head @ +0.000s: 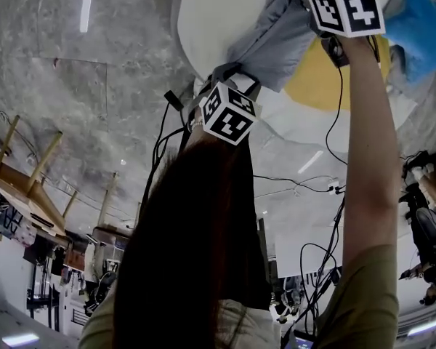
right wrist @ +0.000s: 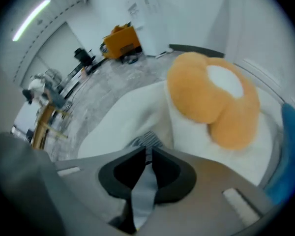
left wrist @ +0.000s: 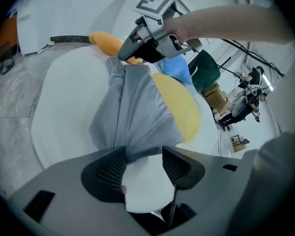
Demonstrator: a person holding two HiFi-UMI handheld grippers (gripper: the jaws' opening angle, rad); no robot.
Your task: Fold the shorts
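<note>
Two grippers are in view, the left gripper and the right gripper. Each carries one marker cube, which makes two cubes in all. There is one white table, and on it are one pair of grey shorts across its middle, one yellow cloth just beside them toward one edge, one blue cloth and one orange-and-white plush near the far edge; beyond that edge shows one dark green object of a kind I cannot tell.
</note>
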